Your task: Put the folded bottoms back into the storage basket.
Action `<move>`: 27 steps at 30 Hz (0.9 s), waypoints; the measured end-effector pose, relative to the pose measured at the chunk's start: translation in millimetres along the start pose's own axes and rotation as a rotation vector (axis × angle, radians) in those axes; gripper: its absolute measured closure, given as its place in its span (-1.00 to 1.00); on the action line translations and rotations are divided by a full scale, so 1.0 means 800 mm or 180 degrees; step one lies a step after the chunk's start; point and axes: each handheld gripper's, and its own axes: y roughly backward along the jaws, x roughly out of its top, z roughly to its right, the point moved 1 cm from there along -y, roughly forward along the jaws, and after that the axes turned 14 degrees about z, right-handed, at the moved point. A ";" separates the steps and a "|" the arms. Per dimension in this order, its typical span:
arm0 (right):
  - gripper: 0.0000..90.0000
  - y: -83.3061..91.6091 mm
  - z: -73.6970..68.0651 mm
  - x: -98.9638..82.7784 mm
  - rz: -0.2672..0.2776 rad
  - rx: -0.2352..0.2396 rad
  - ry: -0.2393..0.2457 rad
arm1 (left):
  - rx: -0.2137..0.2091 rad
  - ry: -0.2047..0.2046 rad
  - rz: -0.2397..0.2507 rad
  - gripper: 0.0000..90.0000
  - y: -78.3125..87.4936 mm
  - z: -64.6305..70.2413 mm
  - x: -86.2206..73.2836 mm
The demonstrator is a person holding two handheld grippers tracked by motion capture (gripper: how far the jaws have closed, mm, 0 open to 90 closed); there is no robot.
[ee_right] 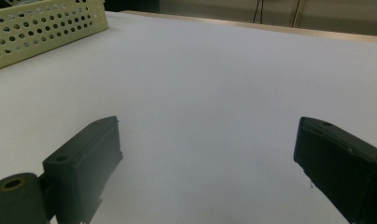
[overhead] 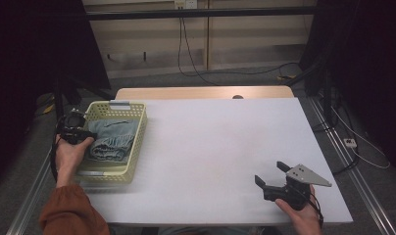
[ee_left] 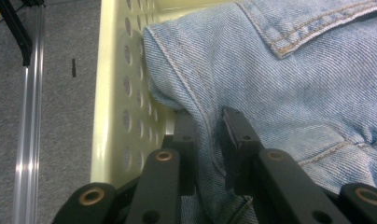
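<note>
On the smooth white bench [overhead: 210, 142], a perforated pale-yellow plastic basket [overhead: 137, 142] holds folded blue denim [ee_left: 280, 79]; left gripper [ee_left: 207, 128] fingers pinch its seamed edge, right gripper [ee_right: 207, 158] fingers spread wide, empty.

a lab-like recording setup: dark curtains [overhead: 34, 44], aluminium rails [overhead: 355, 171], loose cables [overhead: 196, 63] around a white table [overhead: 210, 142].

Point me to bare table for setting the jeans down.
Free: the white table from the basket across to the right tool, and back to the far edge. Crowded: the basket itself, with the jeans and left tool.
</note>
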 end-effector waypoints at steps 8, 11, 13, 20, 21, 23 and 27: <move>-0.83 0.000 0.000 0.000 0.0002 0.0002 0.0001 | -0.0051 -0.0061 -0.0067 0.71 -0.002 0.002 -0.001; -0.83 0.000 0.000 0.000 0.0001 0.0001 0.0001 | -0.0087 -0.0065 -0.0098 0.71 -0.004 0.004 -0.002; -0.83 0.000 0.000 0.000 -0.0001 0.0000 0.0001 | -0.0092 -0.0101 -0.0123 0.69 -0.006 0.005 -0.003; -0.83 0.000 0.000 0.000 -0.0001 0.0000 0.0005 | -0.0101 0.0014 -0.0066 0.66 -0.004 0.000 -0.002; -0.83 0.001 0.001 0.000 -0.0005 0.0005 0.0015 | -0.0101 -0.0007 -0.0051 0.64 -0.003 0.001 -0.002; -0.83 0.001 0.001 0.000 0.0000 0.0000 0.0007 | -0.0084 -0.0037 -0.0009 0.56 -0.002 0.002 -0.002; -0.83 0.000 0.001 0.000 0.0004 0.0005 -0.0002 | -0.0133 -0.0080 0.0051 0.38 0.001 0.003 -0.002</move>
